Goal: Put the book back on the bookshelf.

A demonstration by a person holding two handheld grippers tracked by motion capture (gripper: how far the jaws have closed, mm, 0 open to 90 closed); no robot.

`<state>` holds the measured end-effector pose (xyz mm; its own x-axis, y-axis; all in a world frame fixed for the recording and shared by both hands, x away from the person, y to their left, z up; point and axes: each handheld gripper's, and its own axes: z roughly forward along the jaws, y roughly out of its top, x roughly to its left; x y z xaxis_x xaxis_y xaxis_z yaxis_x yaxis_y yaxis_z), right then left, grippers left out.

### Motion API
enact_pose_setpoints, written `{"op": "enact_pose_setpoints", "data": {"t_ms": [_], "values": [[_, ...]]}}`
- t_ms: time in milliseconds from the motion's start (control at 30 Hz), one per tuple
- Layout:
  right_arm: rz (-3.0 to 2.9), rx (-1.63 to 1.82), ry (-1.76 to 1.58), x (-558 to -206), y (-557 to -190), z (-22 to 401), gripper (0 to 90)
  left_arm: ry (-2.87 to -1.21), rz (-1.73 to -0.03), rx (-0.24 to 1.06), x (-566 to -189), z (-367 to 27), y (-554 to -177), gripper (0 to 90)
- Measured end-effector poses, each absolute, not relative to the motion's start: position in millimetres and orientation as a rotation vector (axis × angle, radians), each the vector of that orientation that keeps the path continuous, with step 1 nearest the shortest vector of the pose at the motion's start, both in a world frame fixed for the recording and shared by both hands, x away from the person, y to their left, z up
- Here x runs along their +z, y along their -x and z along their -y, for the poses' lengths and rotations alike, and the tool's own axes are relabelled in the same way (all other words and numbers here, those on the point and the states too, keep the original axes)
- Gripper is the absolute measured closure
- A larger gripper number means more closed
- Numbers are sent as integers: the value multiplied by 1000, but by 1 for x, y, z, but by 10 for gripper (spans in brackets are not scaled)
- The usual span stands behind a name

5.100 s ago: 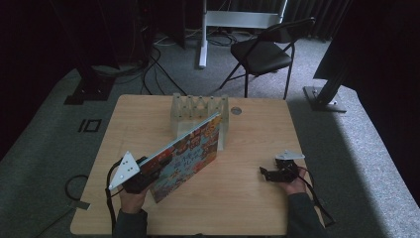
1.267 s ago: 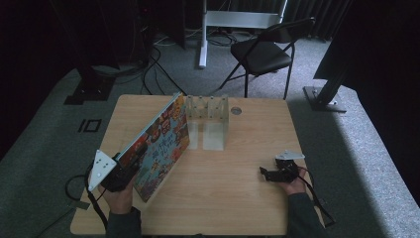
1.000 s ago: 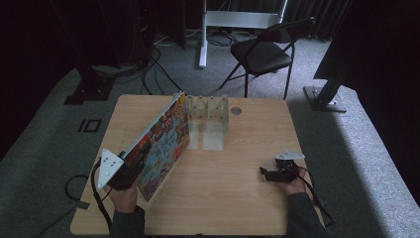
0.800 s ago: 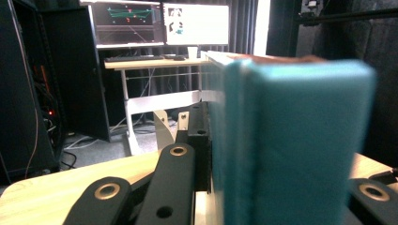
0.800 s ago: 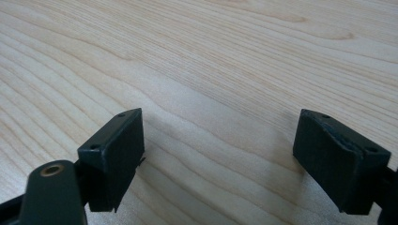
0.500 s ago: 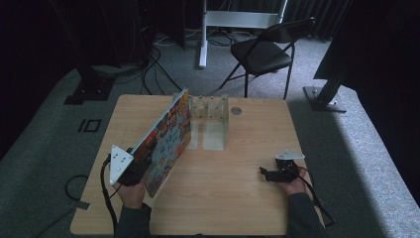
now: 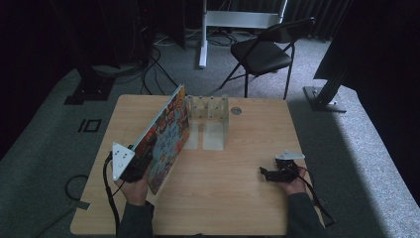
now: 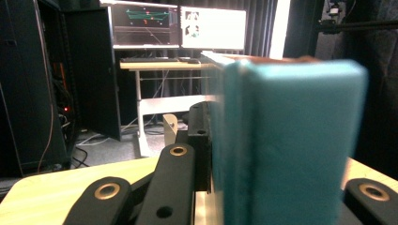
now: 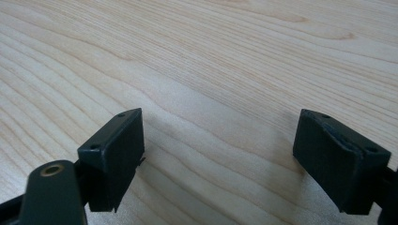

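Fingers [image 8: 197,154] of your left gripper [image 7: 130,166] clamp the picture book [image 7: 166,136]; right gripper [image 9: 220,164] fingers apart, idle on tabletop [image 7: 237,183]. Keep book upright, steer its far edge into 1 rack [image 7: 210,109] slot.

On the table [image 7: 247,198], the book [image 7: 166,139] stands tilted left of centre, its far end beside the rack [image 7: 208,106] at the table's upper middle. The left gripper [image 7: 136,166] sits at the book's lower left; the right gripper [image 7: 265,174] rests lower right, well apart. A chair [image 7: 262,52] stands beyond, upper centre.
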<state>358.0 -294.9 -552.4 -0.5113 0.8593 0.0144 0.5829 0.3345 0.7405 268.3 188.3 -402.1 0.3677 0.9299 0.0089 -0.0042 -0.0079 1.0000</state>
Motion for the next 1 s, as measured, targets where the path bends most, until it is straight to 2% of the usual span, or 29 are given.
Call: {"op": "enact_pose_setpoints", "data": {"t_ms": [1000], "values": [[-2224,997,-1275,-552,-358,295,166,-1351,-962,1012,-400,-168,-286,803]]}}
